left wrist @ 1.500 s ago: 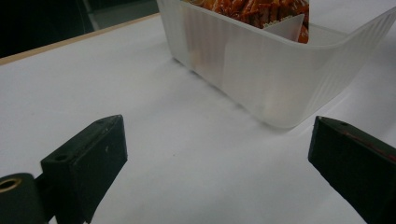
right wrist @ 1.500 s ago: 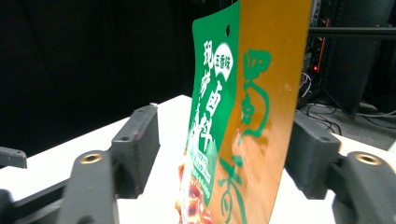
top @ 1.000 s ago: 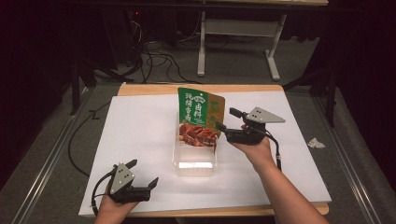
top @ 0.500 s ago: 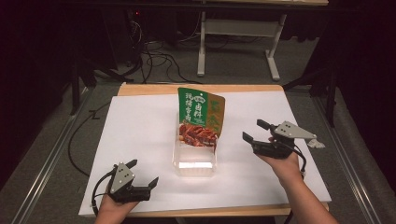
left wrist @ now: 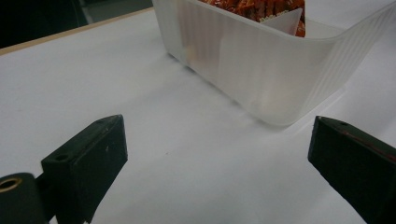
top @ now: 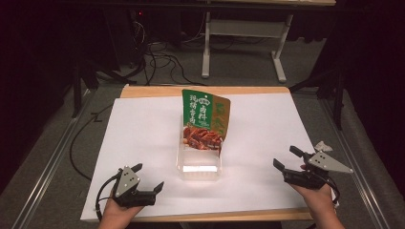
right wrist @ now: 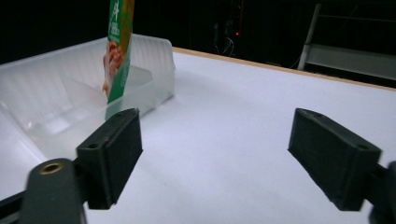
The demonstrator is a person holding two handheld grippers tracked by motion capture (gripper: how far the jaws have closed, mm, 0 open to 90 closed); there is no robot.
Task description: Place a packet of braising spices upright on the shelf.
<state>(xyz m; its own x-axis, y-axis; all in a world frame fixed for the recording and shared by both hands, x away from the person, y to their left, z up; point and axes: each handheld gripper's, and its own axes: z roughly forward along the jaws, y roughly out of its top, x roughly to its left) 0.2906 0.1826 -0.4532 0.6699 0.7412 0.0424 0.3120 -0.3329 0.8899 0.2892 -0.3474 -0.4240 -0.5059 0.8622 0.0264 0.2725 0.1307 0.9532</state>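
A clear, ribbed rectangular plastic container [top: 199, 162] sits near the middle of the white-covered counter [top: 143, 133]. A green and orange printed food pouch [top: 204, 119] stands upright in the far end of the container, leaning slightly, with its lower part inside the walls; the near end of the container holds nothing visible.

The left tool [top: 149, 180] rests at the near-left part of the counter, held in the person's left hand [top: 117, 212]. Its jaws are spread wide and hold nothing. In the left gripper view, the container [left wrist: 261, 60] lies just ahead of the jaws, apart from both.

The right tool [top: 287, 159] is at the near-right part of the counter, held in the person's right hand [top: 317, 198]. Its jaws are also spread wide and hold nothing. In the right gripper view, the container [right wrist: 70, 102] and the pouch [right wrist: 119, 46] lie to the left, beyond the left jaw.

Both tools are well apart from the container, one on each side.
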